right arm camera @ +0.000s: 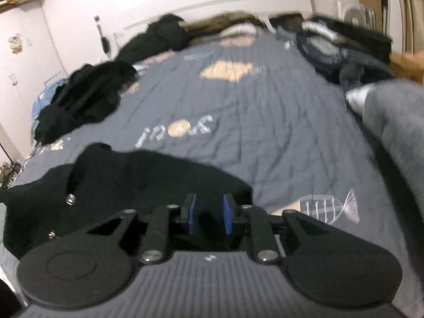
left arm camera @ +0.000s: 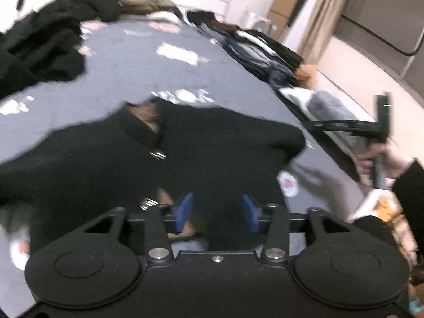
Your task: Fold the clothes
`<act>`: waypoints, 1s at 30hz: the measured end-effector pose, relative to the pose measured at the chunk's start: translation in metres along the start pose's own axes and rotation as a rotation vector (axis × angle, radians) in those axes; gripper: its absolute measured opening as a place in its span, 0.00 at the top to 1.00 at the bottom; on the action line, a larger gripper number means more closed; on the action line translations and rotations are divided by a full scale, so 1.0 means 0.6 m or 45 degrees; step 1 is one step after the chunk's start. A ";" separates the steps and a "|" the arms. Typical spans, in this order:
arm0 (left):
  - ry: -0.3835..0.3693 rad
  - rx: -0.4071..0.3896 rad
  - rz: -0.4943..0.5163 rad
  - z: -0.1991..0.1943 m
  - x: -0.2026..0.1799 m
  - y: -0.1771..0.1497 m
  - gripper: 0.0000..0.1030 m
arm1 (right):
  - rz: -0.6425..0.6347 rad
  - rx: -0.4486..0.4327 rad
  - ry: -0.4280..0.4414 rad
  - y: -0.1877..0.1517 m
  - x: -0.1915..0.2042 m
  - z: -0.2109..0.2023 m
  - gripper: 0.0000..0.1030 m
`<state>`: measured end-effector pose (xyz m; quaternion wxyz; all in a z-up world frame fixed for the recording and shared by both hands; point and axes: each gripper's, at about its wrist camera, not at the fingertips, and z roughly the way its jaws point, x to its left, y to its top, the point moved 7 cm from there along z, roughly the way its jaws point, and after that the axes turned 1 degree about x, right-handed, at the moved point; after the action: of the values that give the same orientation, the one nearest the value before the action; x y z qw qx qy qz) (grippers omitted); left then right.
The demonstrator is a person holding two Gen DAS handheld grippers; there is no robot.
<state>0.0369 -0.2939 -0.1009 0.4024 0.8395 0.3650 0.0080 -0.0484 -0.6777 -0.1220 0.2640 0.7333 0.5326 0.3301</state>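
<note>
Far left, heaped on the grey printed bedspread [right arm camera: 278, 122]: a pile of dark clothes [right arm camera: 87, 100]. Nearer, spread flat on the bed: a black garment [left arm camera: 164, 153], collar and metal snaps up. Above its near hem: left claw [left arm camera: 217, 213], blue pads apart, nothing pinched. Over the garment's right edge: right claw [right arm camera: 209, 216], pads apart, empty. Far right: more folded clothes [right arm camera: 344, 50] along the bed's edge.

You can see pale lettering [right arm camera: 176, 130] printed mid-bed on the grey bedspread [right arm camera: 278, 143], upside down and blurred; it possibly reads "Soul".
</note>
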 end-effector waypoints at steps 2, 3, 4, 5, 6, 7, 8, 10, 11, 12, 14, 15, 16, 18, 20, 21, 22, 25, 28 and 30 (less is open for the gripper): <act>0.048 -0.020 0.036 -0.007 0.024 0.011 0.56 | -0.066 -0.042 0.017 0.014 0.025 -0.021 0.63; 0.074 -0.025 0.062 -0.009 0.035 0.018 0.56 | -0.105 -0.051 0.031 0.020 0.041 -0.022 0.60; 0.101 -0.028 0.090 -0.009 0.046 0.026 0.56 | -0.148 -0.052 0.046 0.027 0.061 -0.017 0.54; 0.128 -0.020 0.126 -0.001 0.055 0.038 0.56 | -0.190 -0.054 0.062 0.033 0.080 -0.012 0.50; 0.156 -0.011 0.162 0.007 0.064 0.050 0.56 | -0.232 -0.055 0.078 0.039 0.099 -0.008 0.49; 0.183 -0.003 0.198 0.015 0.073 0.063 0.56 | -0.274 -0.056 0.094 0.045 0.118 -0.003 0.46; 0.207 0.007 0.229 0.023 0.082 0.075 0.56 | -0.309 -0.045 0.105 0.049 0.138 0.007 0.45; 0.205 0.038 0.214 0.048 0.100 0.101 0.56 | -0.350 -0.010 0.137 0.051 0.180 0.041 0.45; 0.190 0.051 0.183 0.062 0.109 0.113 0.56 | -0.351 0.009 0.161 0.052 0.199 0.058 0.45; 0.177 0.063 0.152 0.076 0.117 0.125 0.56 | -0.340 0.025 0.184 0.053 0.216 0.076 0.45; 0.175 0.081 0.095 0.107 0.134 0.150 0.56 | -0.329 0.028 0.209 0.053 0.246 0.097 0.45; 0.173 0.089 0.066 0.122 0.142 0.161 0.56 | -0.325 0.020 0.221 0.052 0.258 0.103 0.45; 0.170 0.100 0.033 0.139 0.147 0.169 0.56 | -0.321 0.008 0.233 0.051 0.269 0.107 0.45; 0.163 0.130 -0.005 0.176 0.150 0.182 0.56 | -0.309 -0.005 0.255 0.045 0.285 0.112 0.45; 0.193 0.175 -0.019 0.211 0.156 0.184 0.56 | -0.286 -0.028 0.266 0.037 0.288 0.114 0.44; 0.211 0.201 -0.023 0.227 0.159 0.183 0.56 | -0.271 -0.040 0.269 0.035 0.287 0.115 0.45; 0.229 0.227 -0.028 0.244 0.163 0.181 0.56 | -0.250 -0.054 0.270 0.033 0.283 0.117 0.44; 0.281 0.299 -0.054 0.287 0.178 0.171 0.57 | -0.209 -0.094 0.270 0.030 0.270 0.120 0.44; 0.289 0.361 -0.088 0.321 0.192 0.161 0.58 | -0.192 -0.065 0.262 0.027 0.262 0.136 0.44; 0.293 0.401 -0.101 0.337 0.198 0.156 0.61 | -0.222 -0.029 0.251 0.029 0.266 0.146 0.44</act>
<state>0.2431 -0.3943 -0.2071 0.2217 0.8706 0.4382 0.0309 0.0633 -0.5334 -0.1330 0.2464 0.6452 0.6139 0.3822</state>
